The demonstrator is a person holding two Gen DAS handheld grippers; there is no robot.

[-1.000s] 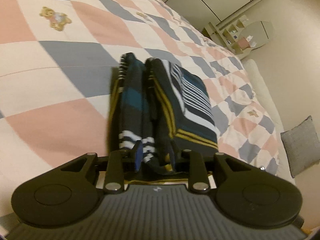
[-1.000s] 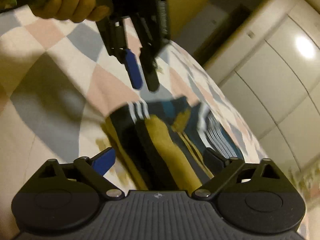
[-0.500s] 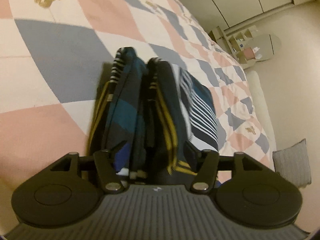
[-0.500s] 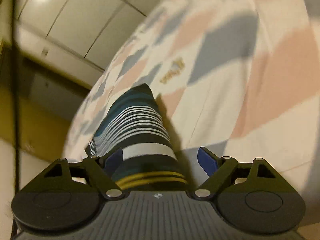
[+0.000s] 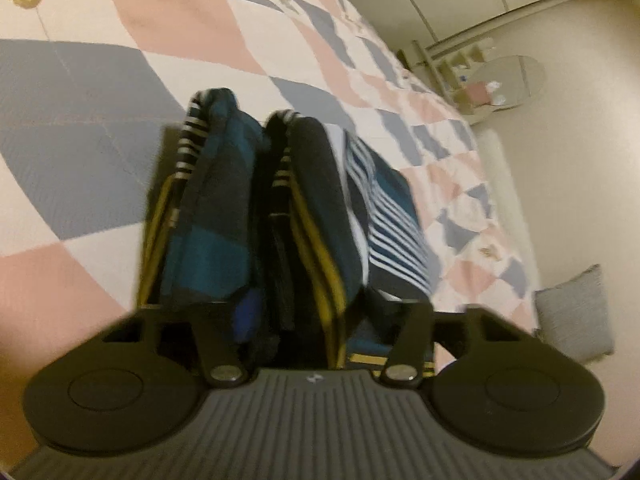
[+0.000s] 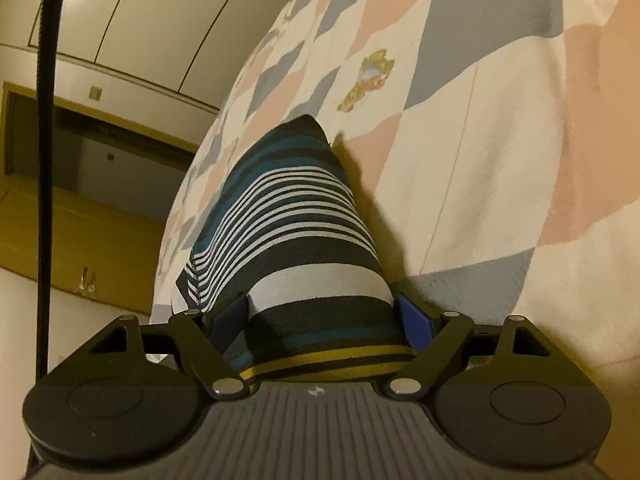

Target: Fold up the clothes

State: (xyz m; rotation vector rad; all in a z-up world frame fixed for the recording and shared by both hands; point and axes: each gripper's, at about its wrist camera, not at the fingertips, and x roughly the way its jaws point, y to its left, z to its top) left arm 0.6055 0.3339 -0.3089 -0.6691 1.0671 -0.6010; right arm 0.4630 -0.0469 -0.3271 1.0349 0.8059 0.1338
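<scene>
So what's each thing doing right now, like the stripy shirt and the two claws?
Stripy shirt: folded into a thick bundle, held at both ends.
Left claw: closed on the bundle's layered edge.
Right claw: closed around the bundle's other end.
Quilt: spread flat over the bed under the shirt.
Grey cushion: lying on the floor beside the bed.
</scene>
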